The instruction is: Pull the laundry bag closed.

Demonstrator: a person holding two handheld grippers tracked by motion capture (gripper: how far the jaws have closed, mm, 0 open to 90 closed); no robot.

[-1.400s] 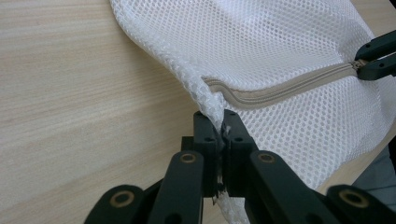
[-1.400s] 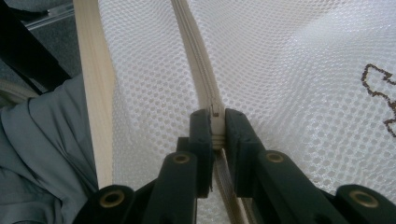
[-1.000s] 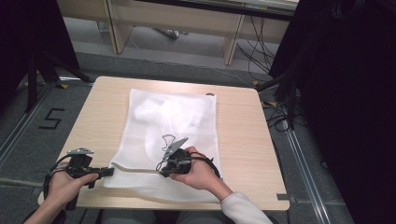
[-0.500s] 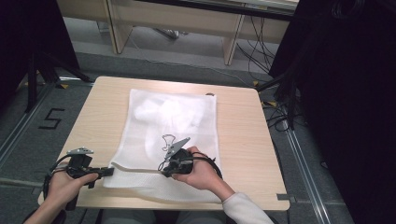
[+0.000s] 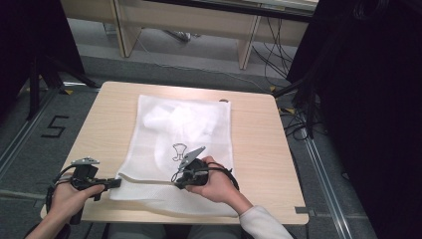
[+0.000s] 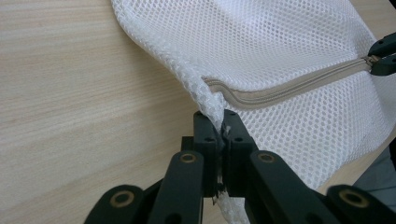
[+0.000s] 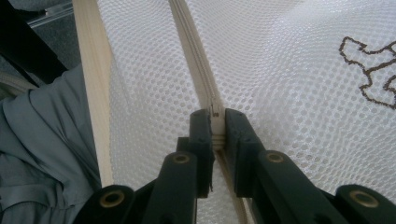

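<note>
The light, floppy mesh laundry bag (image 5: 181, 144) lay flat on the desk (image 5: 259, 149), left tongs (image 6: 219, 133) pinching its corner hem, right tongs (image 7: 215, 128) clamping its zipper (image 7: 196, 60), the sensible holds

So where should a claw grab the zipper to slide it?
Best by the small metal pull, the raised bit on the beige zipper, pinched from both flat sides. The right claw grips there, coming along the zipper line. The left claw clamps the mesh bag corner, probably to keep it taut.
</note>
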